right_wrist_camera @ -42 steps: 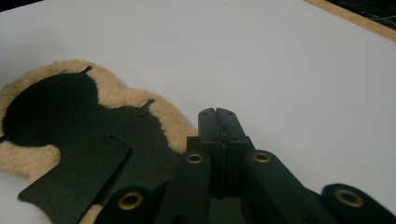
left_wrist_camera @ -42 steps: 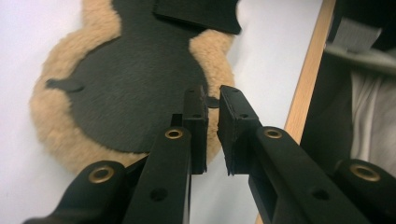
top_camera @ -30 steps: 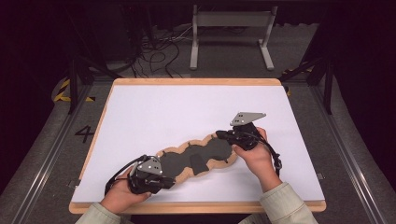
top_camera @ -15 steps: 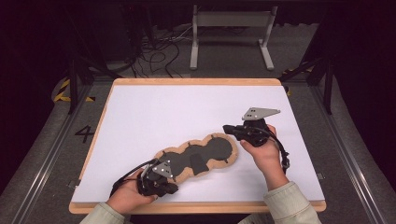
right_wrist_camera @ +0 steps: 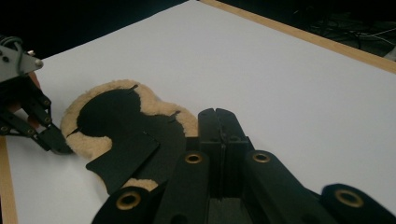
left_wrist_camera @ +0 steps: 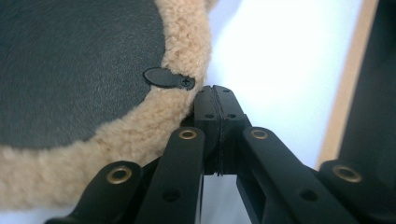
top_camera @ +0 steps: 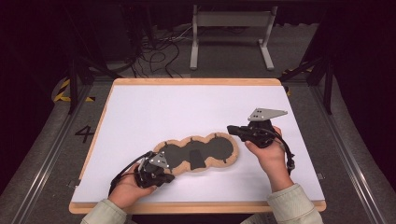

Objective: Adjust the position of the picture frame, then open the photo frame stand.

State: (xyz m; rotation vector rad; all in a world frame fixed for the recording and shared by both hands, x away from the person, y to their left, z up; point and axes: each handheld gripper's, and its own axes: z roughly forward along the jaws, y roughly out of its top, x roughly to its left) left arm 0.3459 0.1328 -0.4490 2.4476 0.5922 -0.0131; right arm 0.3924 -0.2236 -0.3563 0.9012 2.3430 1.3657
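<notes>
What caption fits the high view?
Two shut grippers flank a fleece-edged black pad on the white table.

My left gripper (left_wrist_camera: 215, 89) has just been closing, and its two black jaws now meet pad to pad with nothing between them. The tips sit just beside the tan fleece rim (left_wrist_camera: 154, 126) of the dark leather pad (left_wrist_camera: 70, 60), close under a small black tab (left_wrist_camera: 161, 78) screwed at the rim; whether they touch the fleece I cannot tell. Beyond lies the white tabletop (left_wrist_camera: 280, 60), its wooden edge (left_wrist_camera: 348, 79) running down the right.
</notes>
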